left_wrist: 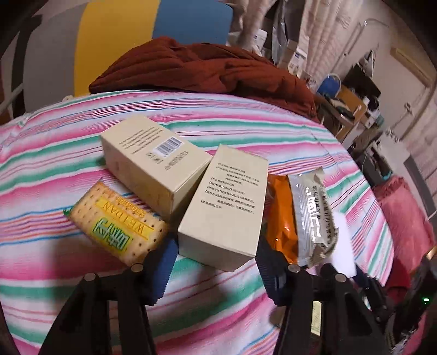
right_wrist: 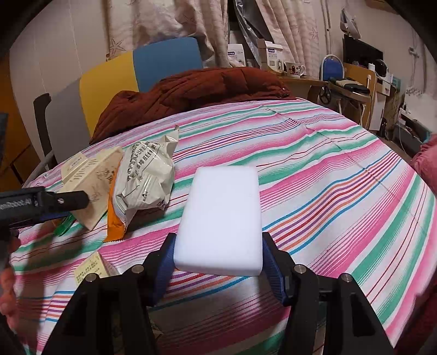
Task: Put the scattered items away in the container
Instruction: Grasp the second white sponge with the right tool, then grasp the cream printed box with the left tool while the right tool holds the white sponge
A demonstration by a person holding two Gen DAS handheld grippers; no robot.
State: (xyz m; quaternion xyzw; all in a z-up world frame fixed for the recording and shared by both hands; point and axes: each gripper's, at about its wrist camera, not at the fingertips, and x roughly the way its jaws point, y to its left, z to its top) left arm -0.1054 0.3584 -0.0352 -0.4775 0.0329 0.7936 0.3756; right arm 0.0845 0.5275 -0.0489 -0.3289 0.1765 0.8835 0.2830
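White sponge (right_wrist: 221,218) clamped in right tool (right_wrist: 218,256), cream box (left_wrist: 224,207) between left tool's (left_wrist: 215,262) parted fingers

Lived-in bedroom at home. Bed with a striped sheet (right_wrist: 314,163) in pink, green and white, a rust-red padded jacket (right_wrist: 191,90) dumped at its far end. Patterned curtains (right_wrist: 169,24) behind, starfish print. Colour-block headboard (right_wrist: 136,71), yellow and blue. Wooden desk (right_wrist: 357,82) to the side, cluttered; mug (right_wrist: 295,69) and small cartons (right_wrist: 270,56) nearby. Cables on the floor by the wall.
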